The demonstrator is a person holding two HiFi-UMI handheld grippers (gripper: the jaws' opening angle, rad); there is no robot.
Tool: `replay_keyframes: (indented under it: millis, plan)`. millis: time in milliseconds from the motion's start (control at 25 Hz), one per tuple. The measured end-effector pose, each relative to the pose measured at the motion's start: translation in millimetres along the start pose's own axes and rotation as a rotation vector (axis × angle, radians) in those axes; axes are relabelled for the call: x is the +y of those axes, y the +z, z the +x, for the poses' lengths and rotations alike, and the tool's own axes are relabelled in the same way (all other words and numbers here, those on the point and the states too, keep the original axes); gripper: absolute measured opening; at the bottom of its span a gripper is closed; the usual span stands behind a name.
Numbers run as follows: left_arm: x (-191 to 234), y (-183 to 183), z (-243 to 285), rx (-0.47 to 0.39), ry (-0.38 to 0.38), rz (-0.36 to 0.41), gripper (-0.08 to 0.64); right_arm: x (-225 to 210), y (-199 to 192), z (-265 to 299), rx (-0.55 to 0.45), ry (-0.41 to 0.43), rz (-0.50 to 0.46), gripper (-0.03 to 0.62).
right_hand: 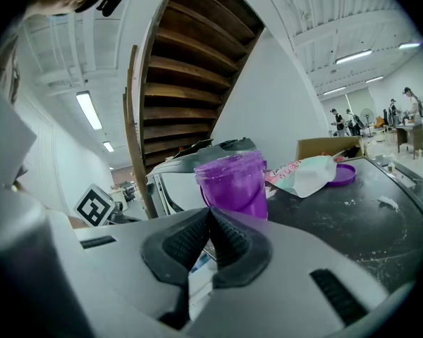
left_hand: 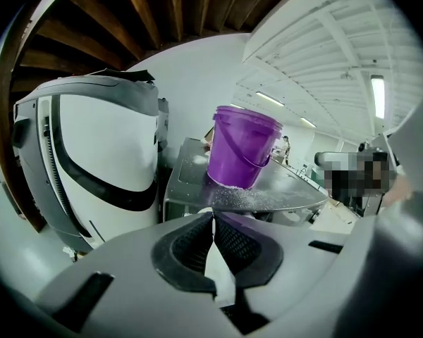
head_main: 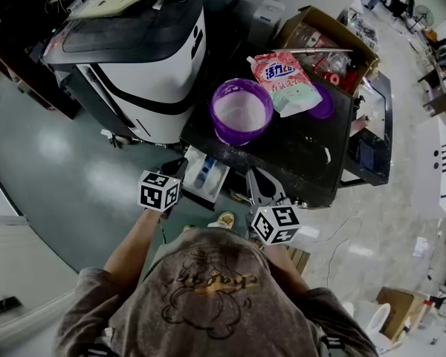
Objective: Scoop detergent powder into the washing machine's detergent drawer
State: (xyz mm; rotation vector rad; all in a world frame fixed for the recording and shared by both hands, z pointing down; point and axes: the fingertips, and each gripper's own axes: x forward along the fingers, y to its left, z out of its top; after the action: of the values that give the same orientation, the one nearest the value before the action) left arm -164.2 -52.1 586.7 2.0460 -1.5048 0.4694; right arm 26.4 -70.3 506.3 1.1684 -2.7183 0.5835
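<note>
Overall light: bright, even indoor light in all 3 views; the head view dims toward its corners.
Sources: ceiling strip light (left_hand: 378, 96) in the left gripper view, another ceiling strip (right_hand: 89, 110) in the right gripper view.
Glare: 2 soft pale patches on the green floor (head_main: 104, 181); sheen on the washing machine (head_main: 145, 65).
Shadows: weak; the dark table (head_main: 297, 151) swallows detail, and the stair underside (right_hand: 176, 83) is dark.
Distortion: strong fisheye; lines bow at every edge, with black vignette around both gripper views.
Focus: purple bucket (right_hand: 233, 182) fairly sharp; left gripper (left_hand: 213, 215) and right gripper (right_hand: 210, 212) shells soft near the lens.
</note>
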Motion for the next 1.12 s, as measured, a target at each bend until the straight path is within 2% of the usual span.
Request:
replay_keyframes:
  millis: [360,800,1120]
  plan:
    - [-5,-4,3,0.025,0.030,0.148,0.023,-2,0,-1,0.005,-0.006,0.003,-0.006]
    - [-12,-12,8,0.063,0.060,0.449,0.023,-2,-4,-2,0.003,-0.013,0.003,-0.006]
    - [-17,-12,7,0.069,0.071,0.564,0.023,-1,-3,-4,0.007,-0.012,0.003,-0.006]
